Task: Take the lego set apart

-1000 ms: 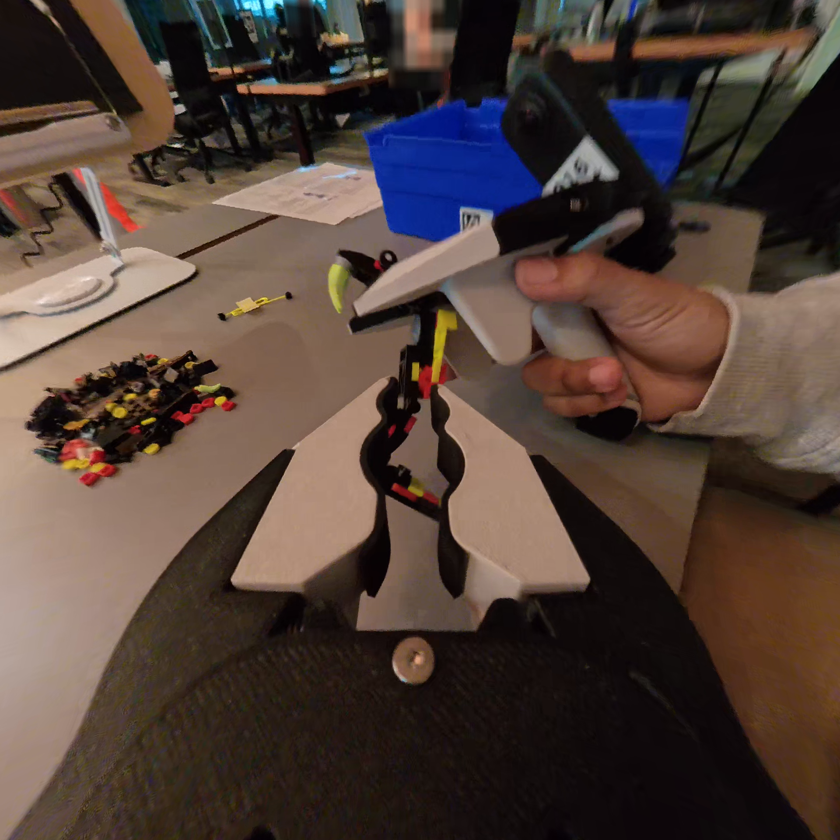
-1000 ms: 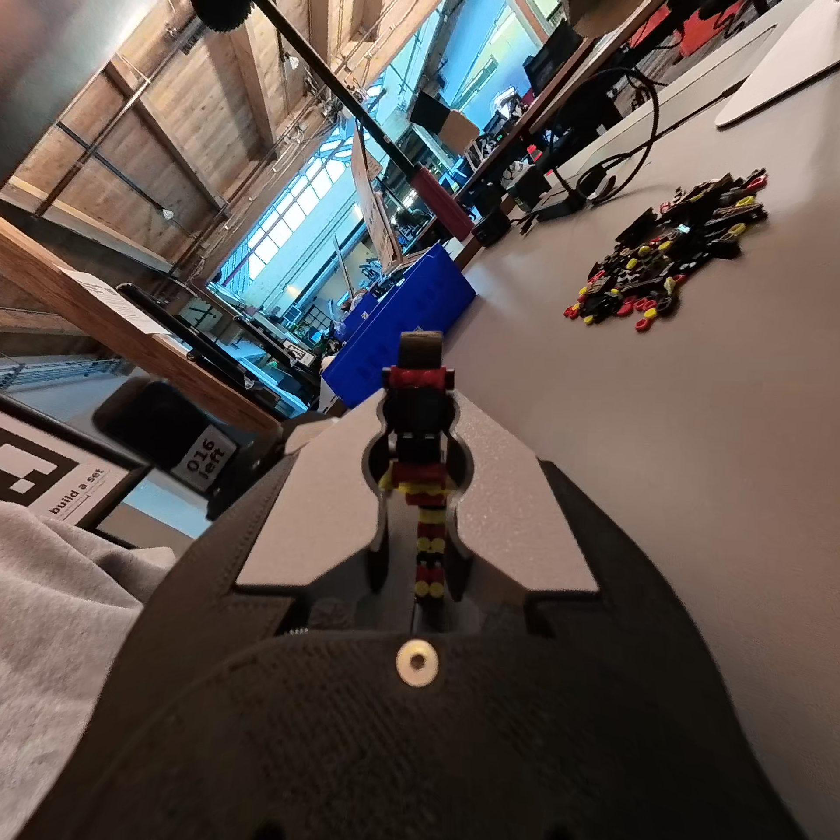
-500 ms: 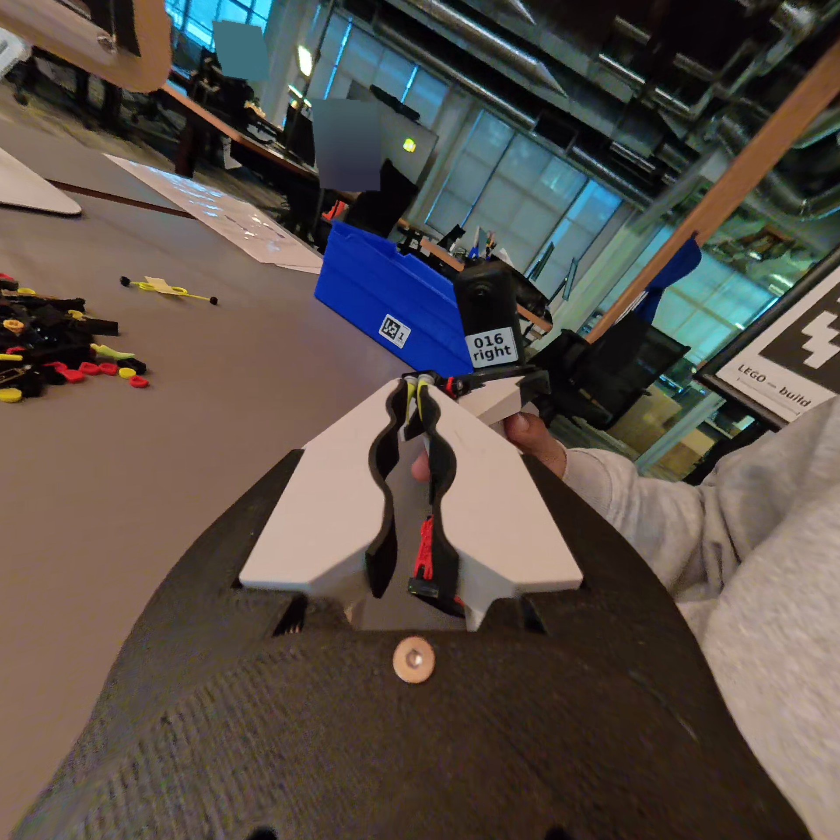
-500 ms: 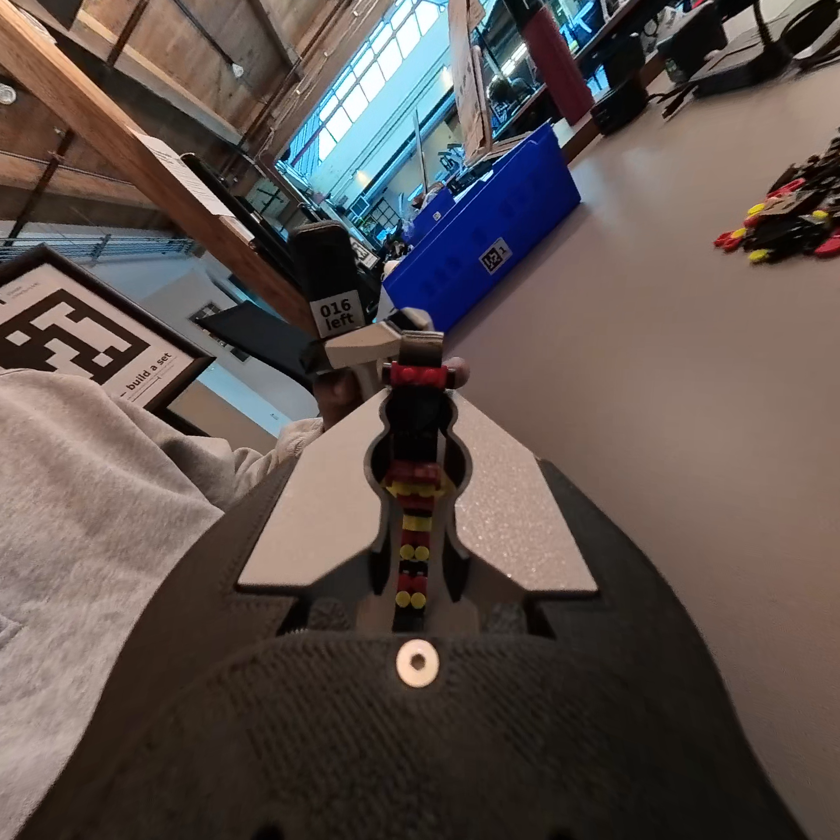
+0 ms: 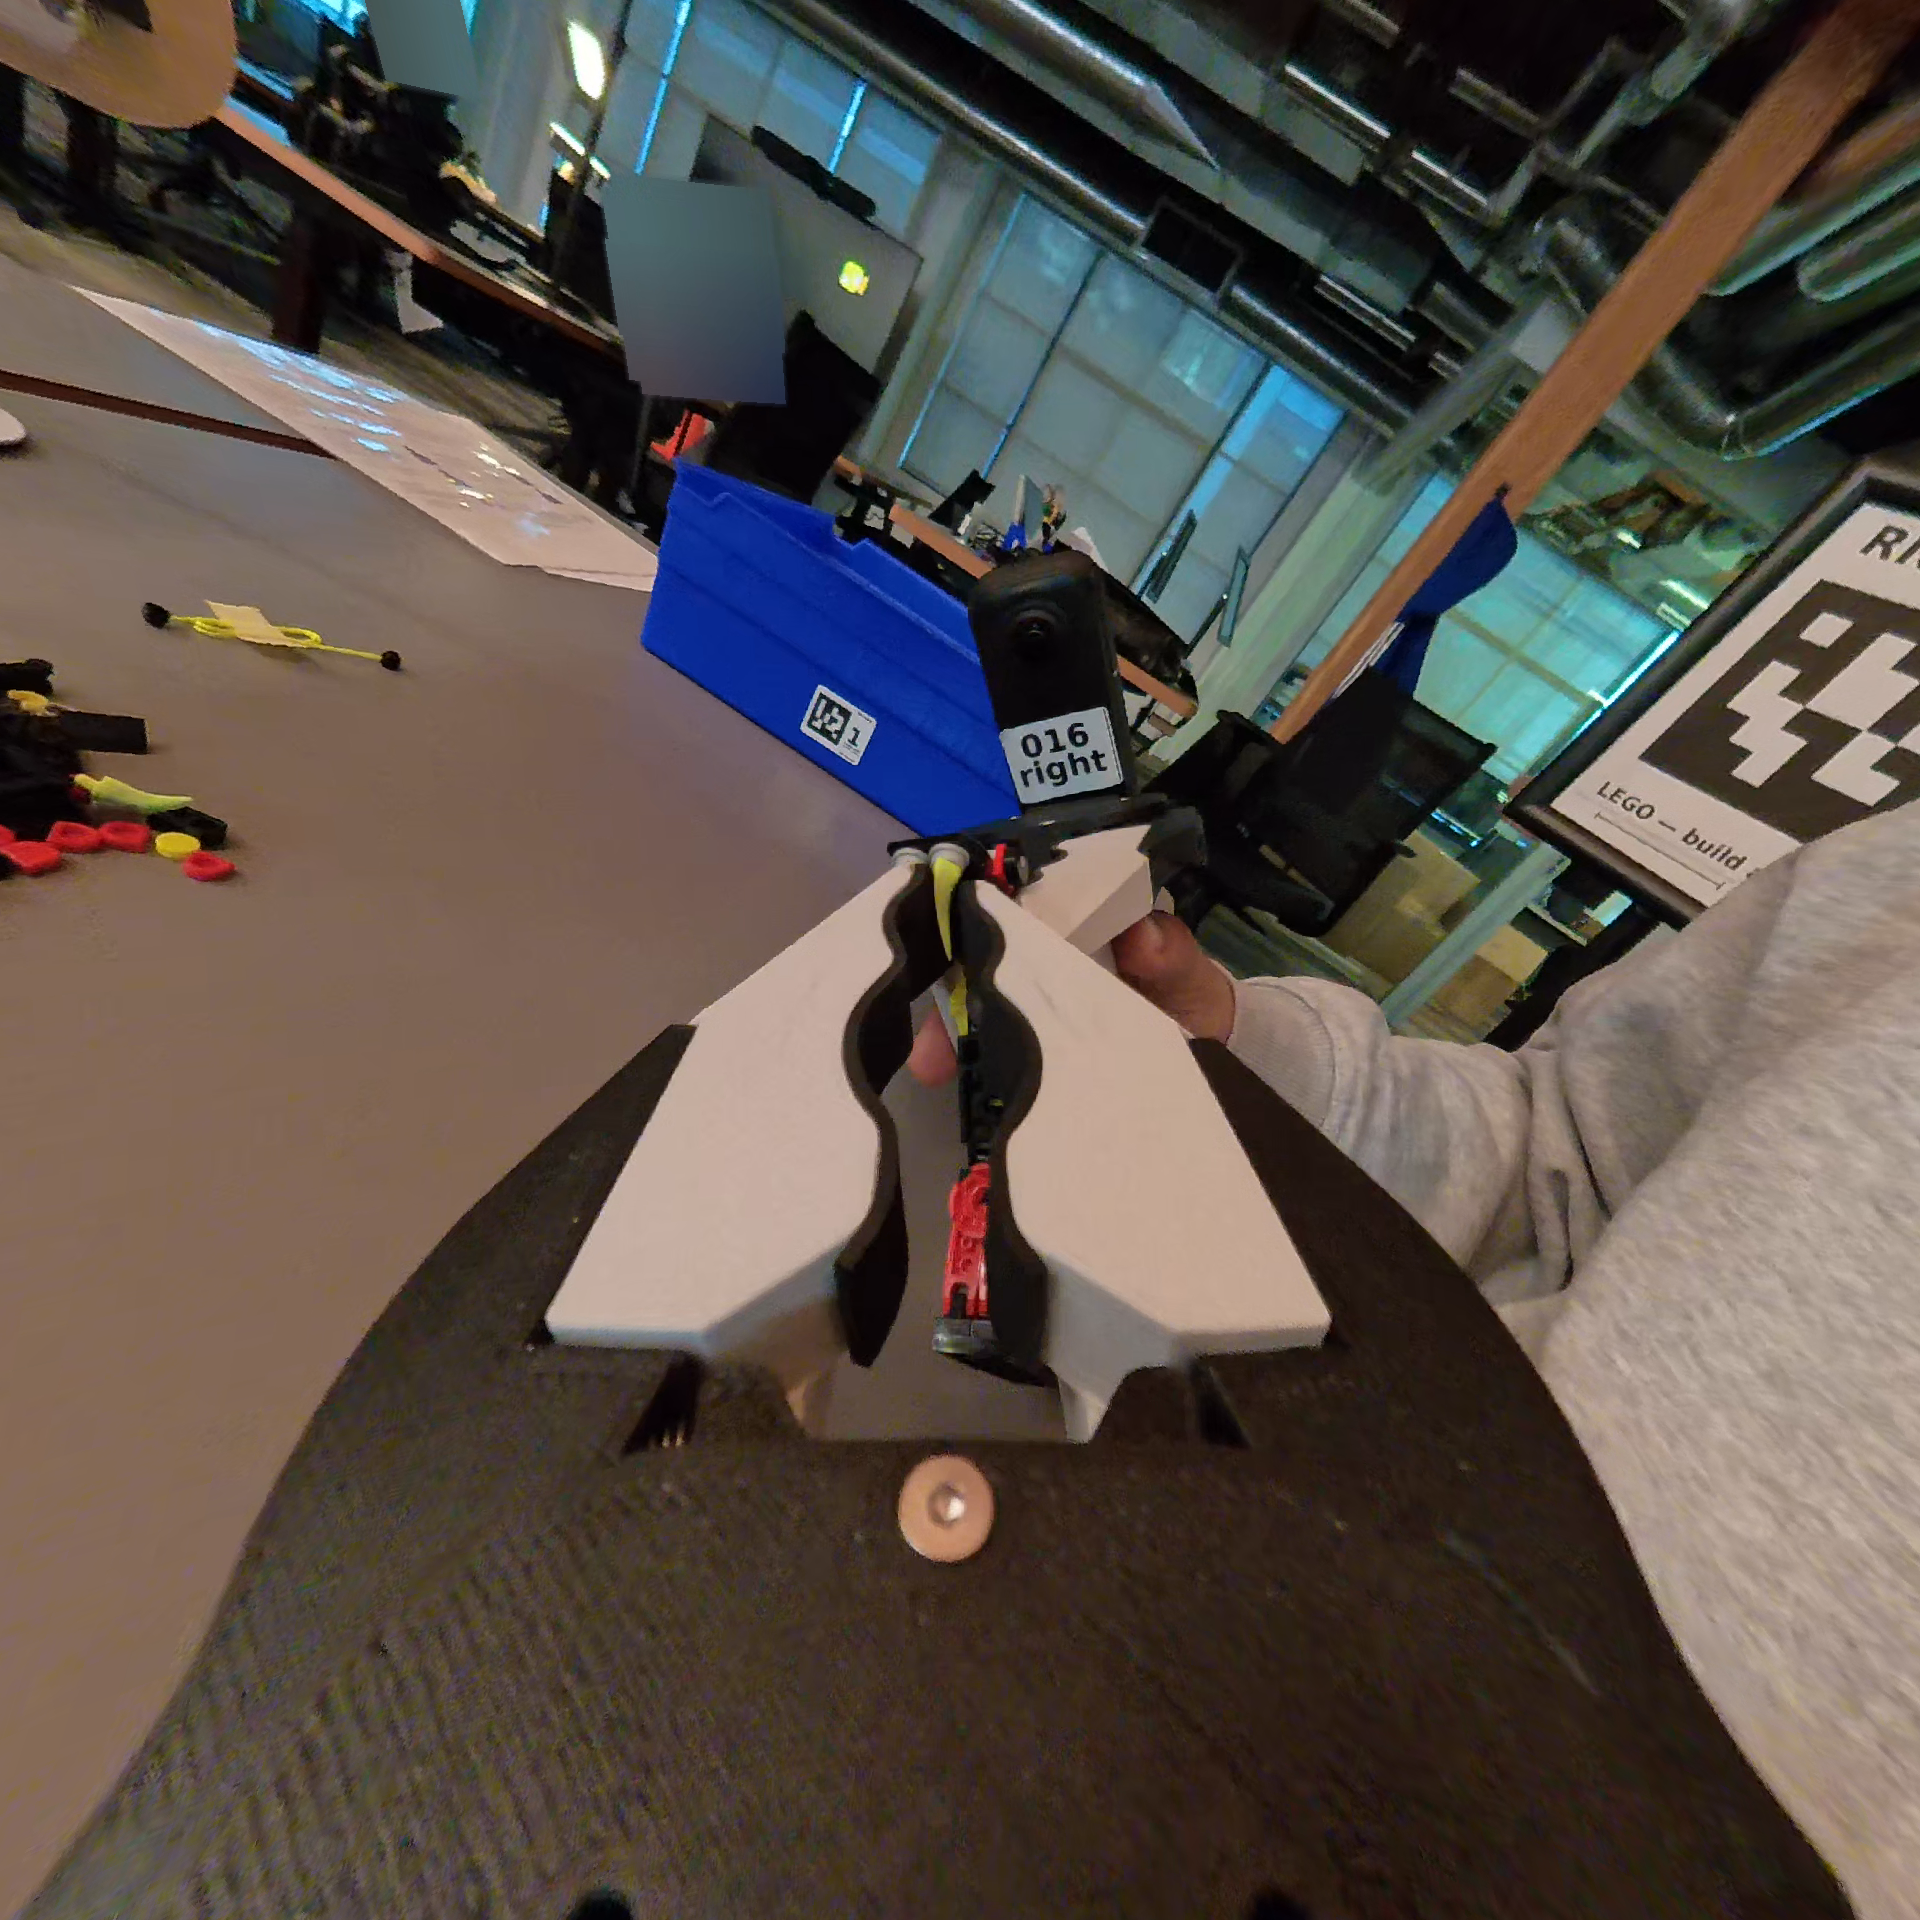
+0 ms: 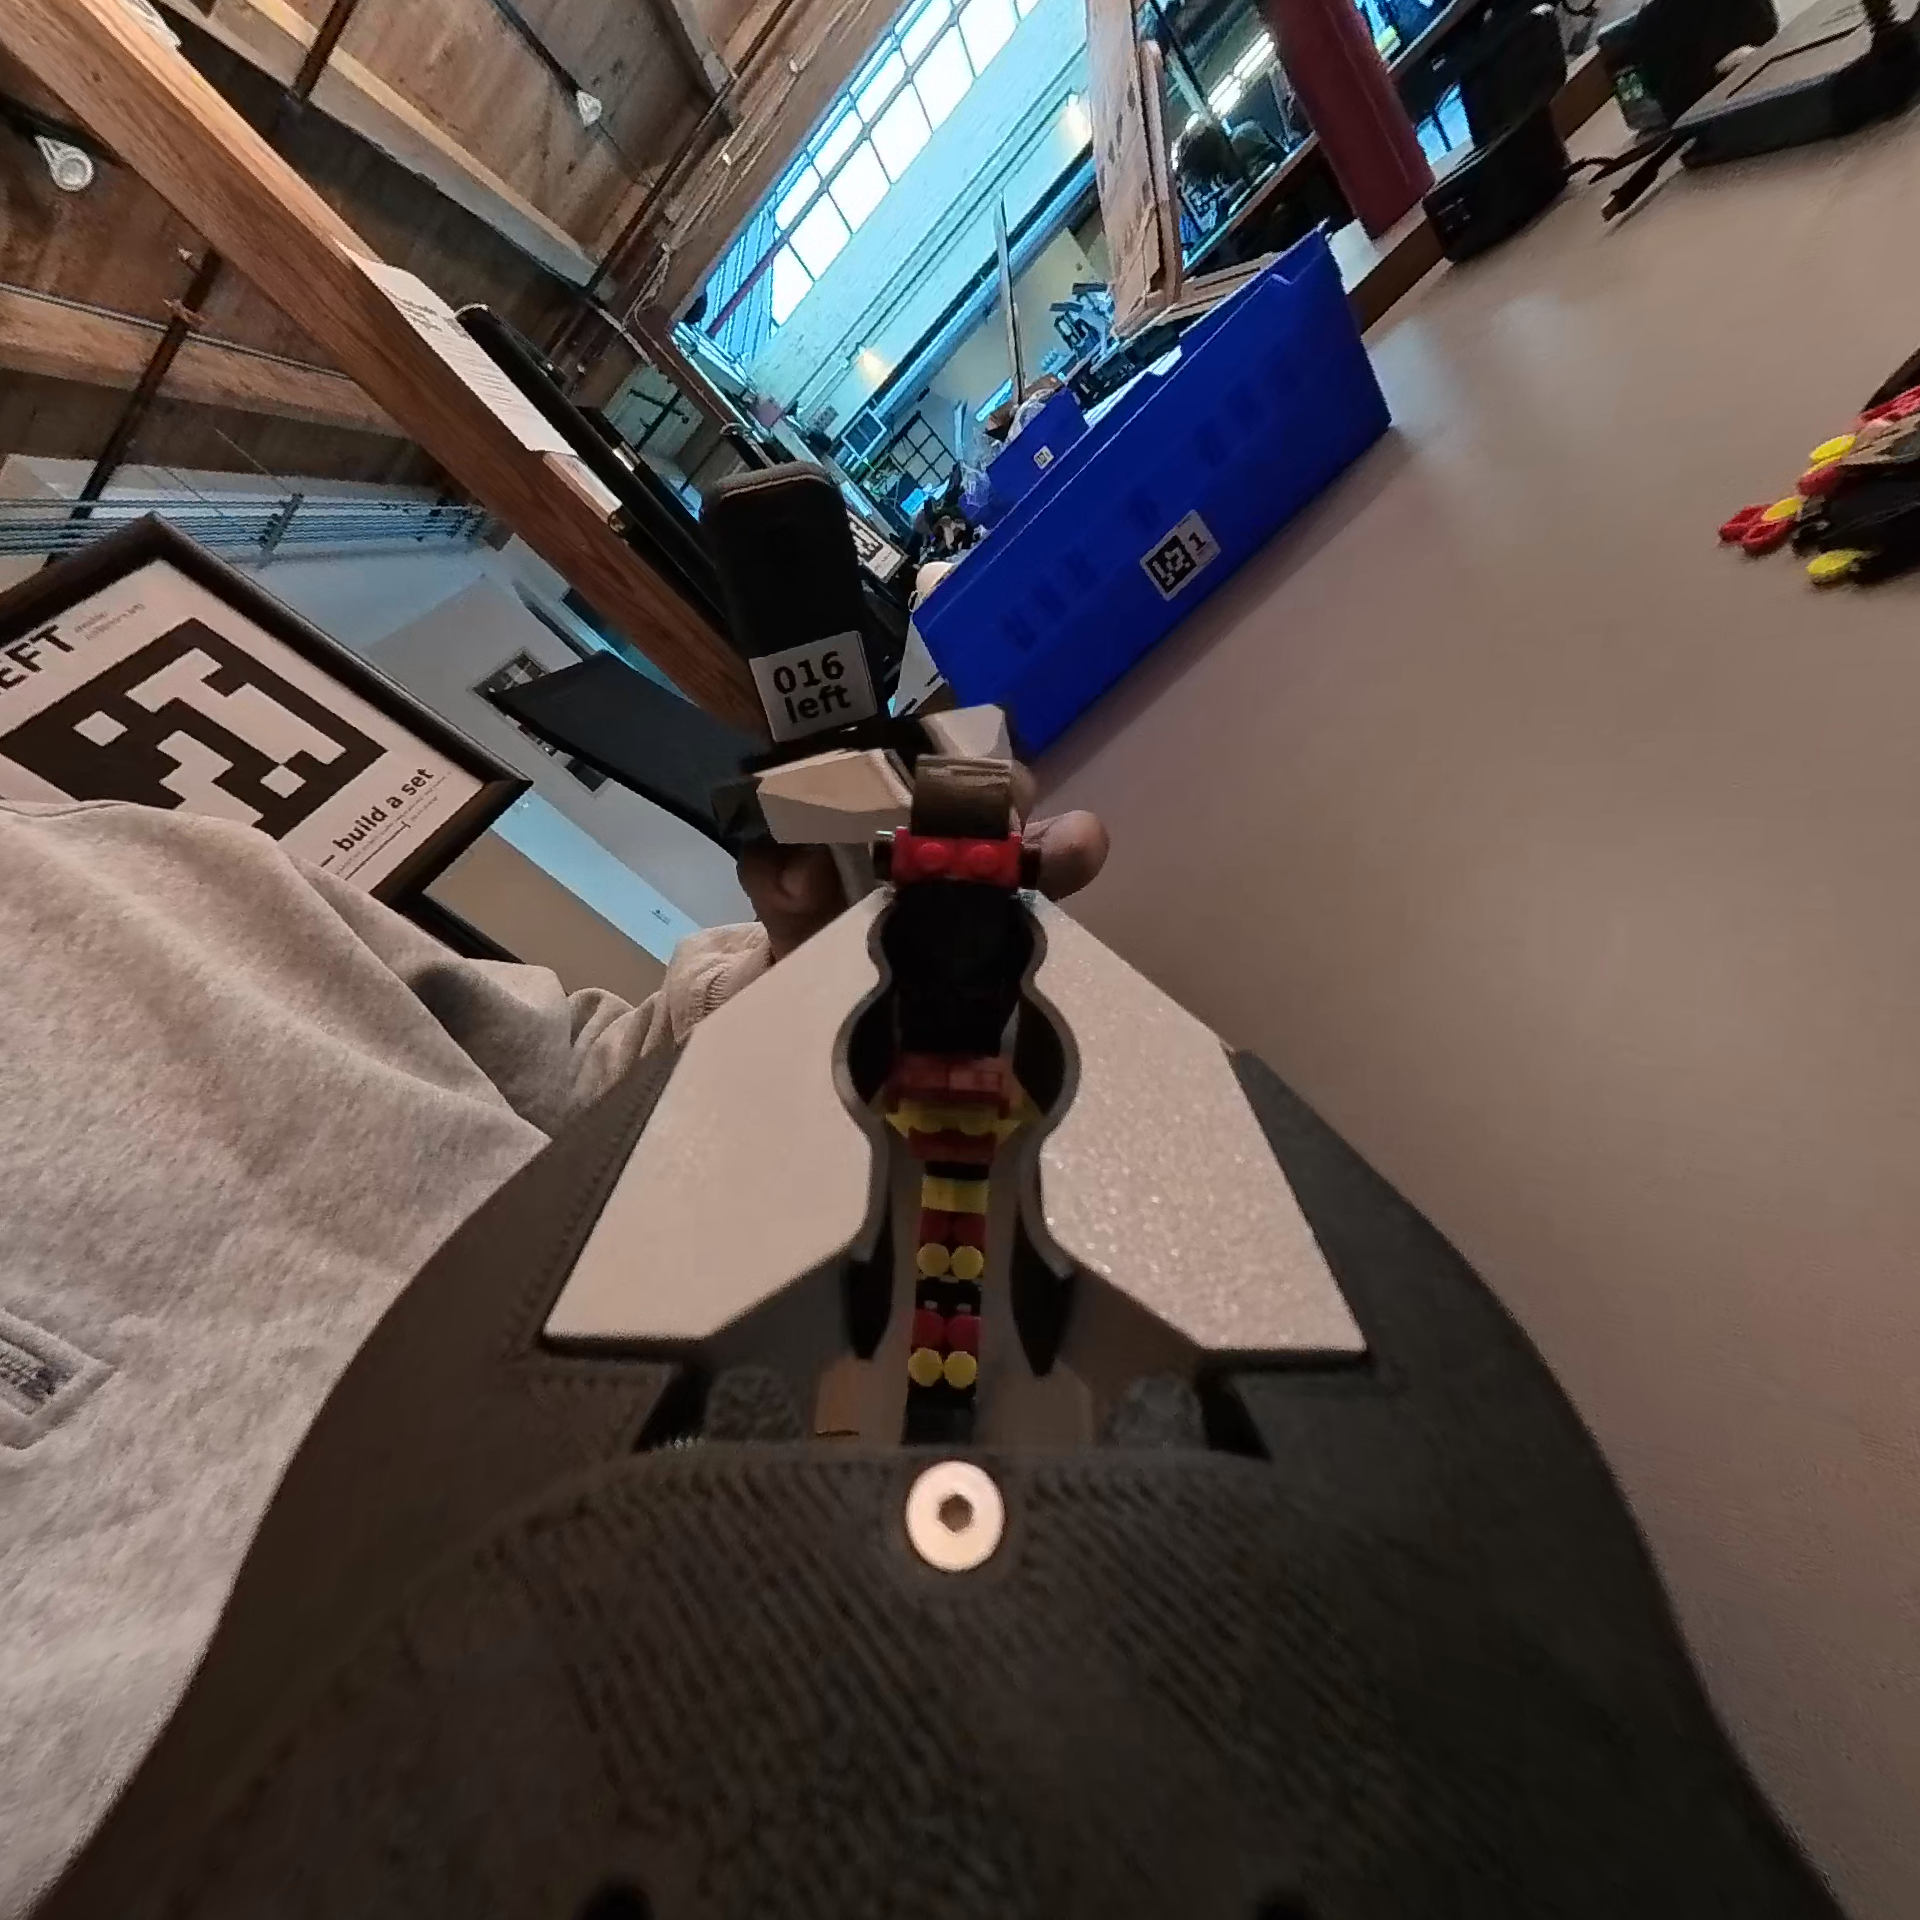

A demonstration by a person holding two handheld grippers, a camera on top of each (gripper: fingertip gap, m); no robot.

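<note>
My left gripper is shut on one end of the lego model, a thin black strip with red and yellow parts and a yellow claw at the tip. My right gripper is shut on a black, red and yellow studded part of the lego model. The two grippers meet tip to tip above the table. The right gripper shows just beyond the left fingers, and the left gripper shows just beyond the right ones. The joint between the two held parts is hidden.
A pile of loose black, red and yellow pieces lies on the grey table at the left. A yellow rod piece lies farther back. A blue bin stands behind the grippers. A grey-sleeved arm is at the right. Left and right tips are no more than a few centimetres apart.
Both grippers have tilted up from the table and swung to face each other, still shut on the model. The pile has slid to the edge of both views.
</note>
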